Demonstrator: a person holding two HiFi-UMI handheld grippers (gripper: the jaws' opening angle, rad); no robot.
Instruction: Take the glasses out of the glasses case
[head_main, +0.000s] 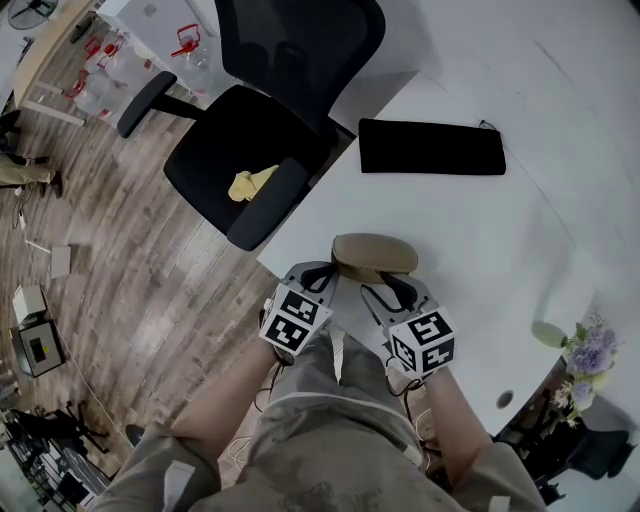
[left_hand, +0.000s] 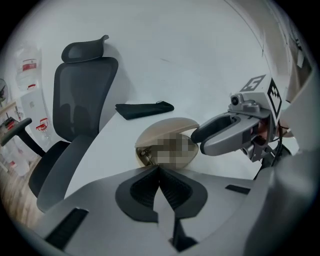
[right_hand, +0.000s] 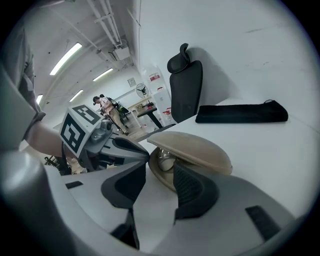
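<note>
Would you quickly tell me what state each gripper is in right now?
Left gripper: shut, tips right by the glasses case.
Right gripper: open, nothing between its jaws.

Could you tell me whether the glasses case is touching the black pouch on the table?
Apart. The head view shows bare white table between the glasses case and the black pouch.
</note>
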